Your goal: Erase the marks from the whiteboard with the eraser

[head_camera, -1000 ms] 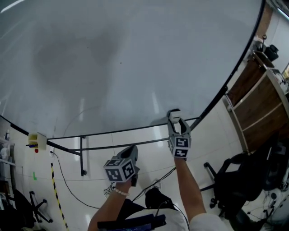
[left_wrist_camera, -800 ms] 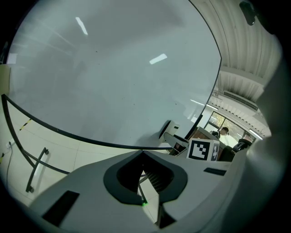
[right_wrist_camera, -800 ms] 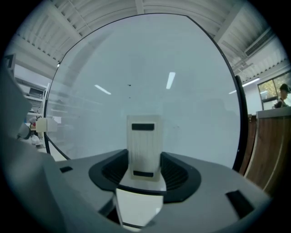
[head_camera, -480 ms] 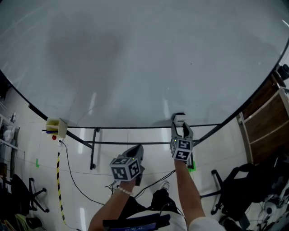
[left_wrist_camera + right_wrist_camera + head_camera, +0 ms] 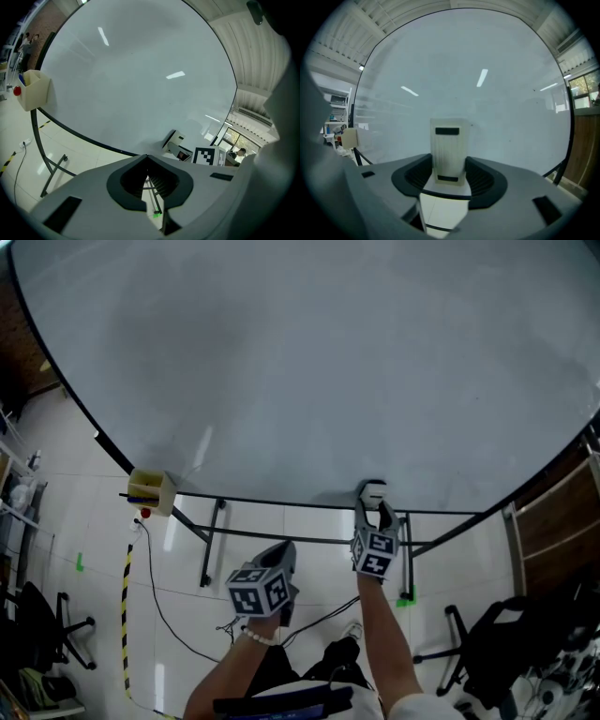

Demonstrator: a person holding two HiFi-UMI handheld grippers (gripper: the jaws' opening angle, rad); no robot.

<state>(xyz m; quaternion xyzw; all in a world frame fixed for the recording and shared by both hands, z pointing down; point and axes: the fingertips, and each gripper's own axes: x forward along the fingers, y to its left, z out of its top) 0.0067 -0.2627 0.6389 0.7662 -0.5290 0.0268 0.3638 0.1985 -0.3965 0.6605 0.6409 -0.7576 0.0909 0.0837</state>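
Eraser (image 5: pixel 449 152), upright in the clenched right gripper (image 5: pixel 449 174), sits at the lower edge of the whiteboard (image 5: pixel 459 70) (left gripper (image 5: pixel 147 158), closed and empty, hangs farther off).

The eraser (image 5: pixel 372 491) is at the whiteboard (image 5: pixel 328 362) bottom edge, well right of the box (image 5: pixel 150 488).

No text, number or brand can be read. Only black-and-white square marker patterns are seen, on the cubes of the left gripper (image 5: pixel 284 552) and the right gripper (image 5: pixel 373 509). Nothing legible is shown by the dark patches on the eraser (image 5: pixel 449 152).
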